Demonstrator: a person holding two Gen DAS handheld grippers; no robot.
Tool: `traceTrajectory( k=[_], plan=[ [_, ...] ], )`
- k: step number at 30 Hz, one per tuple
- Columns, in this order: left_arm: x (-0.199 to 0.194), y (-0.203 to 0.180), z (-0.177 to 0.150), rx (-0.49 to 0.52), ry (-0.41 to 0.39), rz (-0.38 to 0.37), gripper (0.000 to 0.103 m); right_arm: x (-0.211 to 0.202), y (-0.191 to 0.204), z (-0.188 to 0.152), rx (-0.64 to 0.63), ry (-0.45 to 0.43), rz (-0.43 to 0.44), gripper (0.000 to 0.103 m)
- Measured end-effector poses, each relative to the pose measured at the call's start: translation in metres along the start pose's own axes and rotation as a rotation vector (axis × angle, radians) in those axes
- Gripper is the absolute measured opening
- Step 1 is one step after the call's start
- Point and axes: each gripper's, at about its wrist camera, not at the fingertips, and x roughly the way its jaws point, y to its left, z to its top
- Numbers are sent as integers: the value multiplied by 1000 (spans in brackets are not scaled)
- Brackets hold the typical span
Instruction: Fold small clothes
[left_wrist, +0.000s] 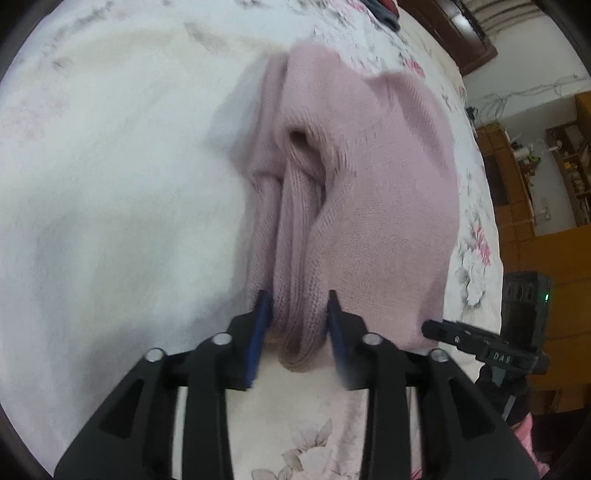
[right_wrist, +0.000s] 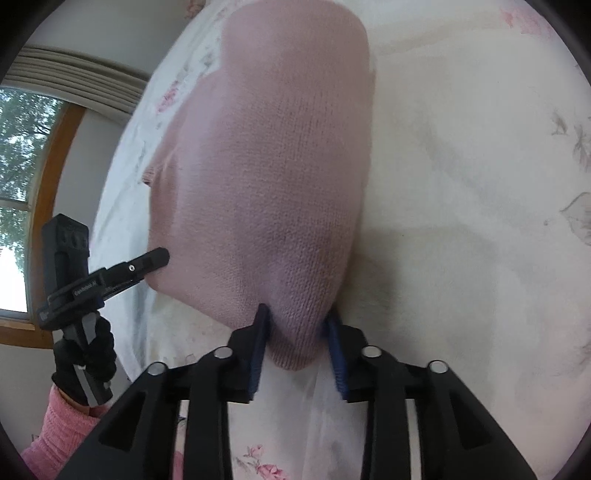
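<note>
A pink knitted garment (left_wrist: 369, 206) lies bunched on a white floral bedsheet (left_wrist: 110, 184). My left gripper (left_wrist: 297, 302) is shut on a thick fold of its near edge, the knit bulging between the blue pads (left_wrist: 263, 317). In the right wrist view the same pink garment (right_wrist: 273, 177) stretches away from me, and my right gripper (right_wrist: 299, 317) is shut on another corner of it. The left gripper (right_wrist: 147, 262) shows at the garment's left edge there, held by a black-gloved hand (right_wrist: 85, 354). The right gripper (left_wrist: 480, 343) appears at the right in the left wrist view.
The bedsheet (right_wrist: 461, 221) spreads wide to the right of the garment. A window (right_wrist: 22, 184) with a wooden frame is at the left. Wooden furniture and shelves (left_wrist: 546, 177) stand beyond the bed's edge. Dark clothes (left_wrist: 384, 11) lie at the far end of the bed.
</note>
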Motion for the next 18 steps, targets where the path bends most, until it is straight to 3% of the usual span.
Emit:
traceTrajectory(
  k=[3,6,9,12,13,18],
  plan=[
    [-19,-1,18,-7,-83,19,53,-13,-1,-1,-13,-30,-8,40],
    [-22,-6,48,-26,-130,26,54,-19,-5,0,-4,-44,-15,41],
    [-7,-7,70,-56,-113,21,54,-17,-6,2,4,-42,-15,41],
    [8,-11,77,-67,-92,21,40,-13,-5,1,1,-35,-22,41],
    [11,-13,79,-61,-81,31,25,-14,-6,-1,-1,-35,-24,41],
    [26,14,73,-115,-53,42,21,-17,-11,-3,-4,-36,-18,41]
  ],
)
